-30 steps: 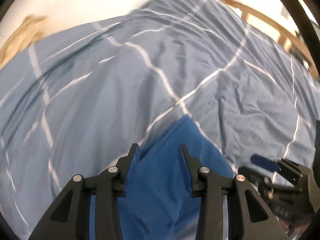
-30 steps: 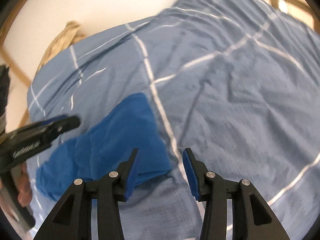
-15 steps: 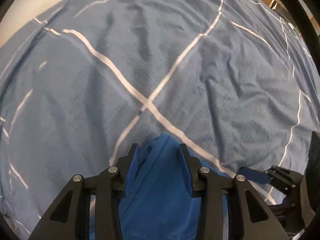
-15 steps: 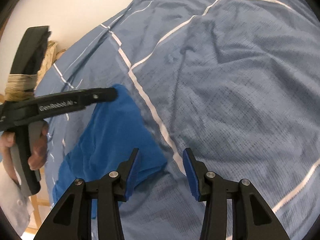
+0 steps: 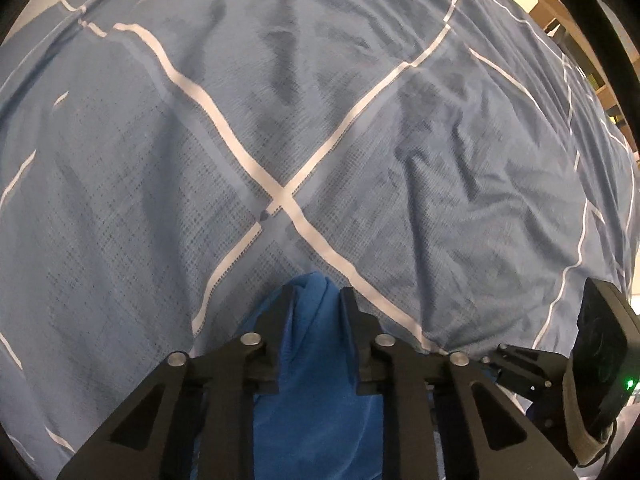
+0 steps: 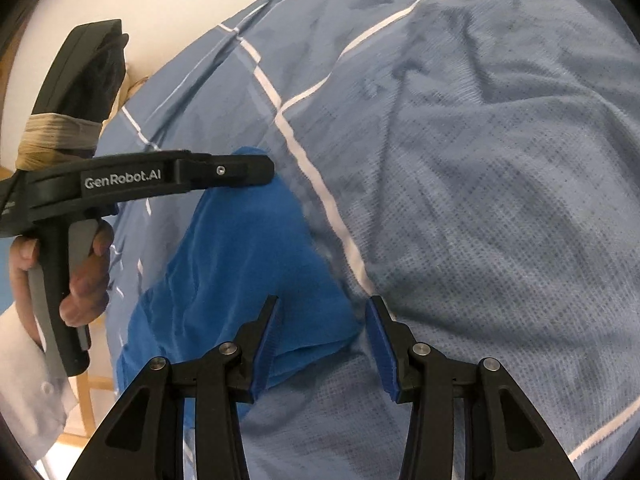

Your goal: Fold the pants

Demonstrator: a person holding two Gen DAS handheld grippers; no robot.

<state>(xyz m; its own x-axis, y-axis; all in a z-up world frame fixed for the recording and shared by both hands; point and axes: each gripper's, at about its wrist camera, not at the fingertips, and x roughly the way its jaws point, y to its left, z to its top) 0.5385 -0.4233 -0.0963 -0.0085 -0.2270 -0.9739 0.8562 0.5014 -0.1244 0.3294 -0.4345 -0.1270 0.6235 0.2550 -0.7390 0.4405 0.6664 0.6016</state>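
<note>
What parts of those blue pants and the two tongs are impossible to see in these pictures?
- Left wrist view: most of the bright blue fabric pants is hidden behind the left tongs.
- Right wrist view: the pants' near end runs behind the right tongs.
- Left wrist view: the right tongs' tips are blocked by the left tongs' frame.

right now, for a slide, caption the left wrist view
Left hand-held gripper, jaws just closing, pinches a bunched fold of blue pants on a blue checked bedspread.

The pants (image 6: 240,264) are plain bright blue. The bedspread (image 5: 400,184) is greyish blue, crossed by white stripes forming large diamonds.
</note>
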